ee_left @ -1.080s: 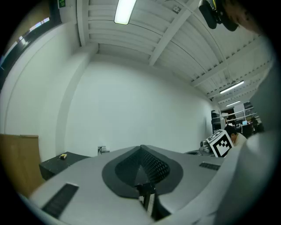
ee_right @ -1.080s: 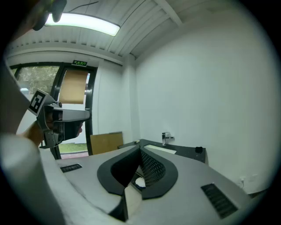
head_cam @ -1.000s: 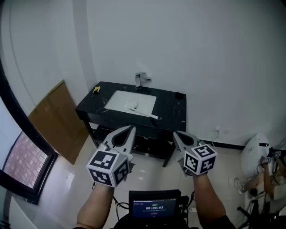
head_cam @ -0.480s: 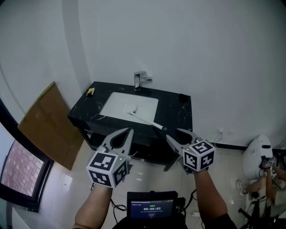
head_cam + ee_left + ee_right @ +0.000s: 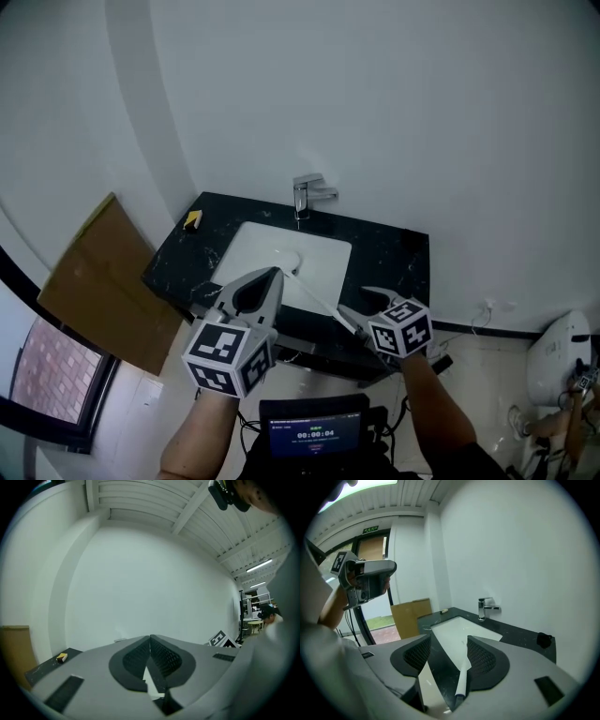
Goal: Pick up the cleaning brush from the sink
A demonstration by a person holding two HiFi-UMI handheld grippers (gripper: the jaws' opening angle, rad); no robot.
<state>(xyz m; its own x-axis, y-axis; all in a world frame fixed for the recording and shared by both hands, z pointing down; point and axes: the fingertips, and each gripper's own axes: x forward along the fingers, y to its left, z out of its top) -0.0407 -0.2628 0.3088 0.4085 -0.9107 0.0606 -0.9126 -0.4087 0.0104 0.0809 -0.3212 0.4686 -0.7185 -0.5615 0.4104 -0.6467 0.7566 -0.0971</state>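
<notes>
The cleaning brush [image 5: 313,292] has a long white handle; its head lies in the white sink [image 5: 253,251] and the handle slants out over the counter's front edge. In the right gripper view the brush [image 5: 462,676] shows in the gap between the jaws, with its dark end nearest me. My right gripper [image 5: 361,302] [image 5: 449,639] hangs just short of that handle end, jaws opening, pads touching nothing. Left of the handle, my left gripper [image 5: 275,272] [image 5: 150,637] is shut and empty, pointing level at the white wall.
A chrome faucet [image 5: 313,193] stands behind the sink on the black counter [image 5: 398,262]. A yellow block [image 5: 192,220] lies at the counter's far left, a small black thing [image 5: 543,640] at its right. Cardboard [image 5: 94,281] leans left of the counter. A white wall rises behind.
Both grippers have come forward toward the counter, which now looms larger. The right gripper dipped and its jaws went from shut to wide apart. The left jaws stayed shut.
</notes>
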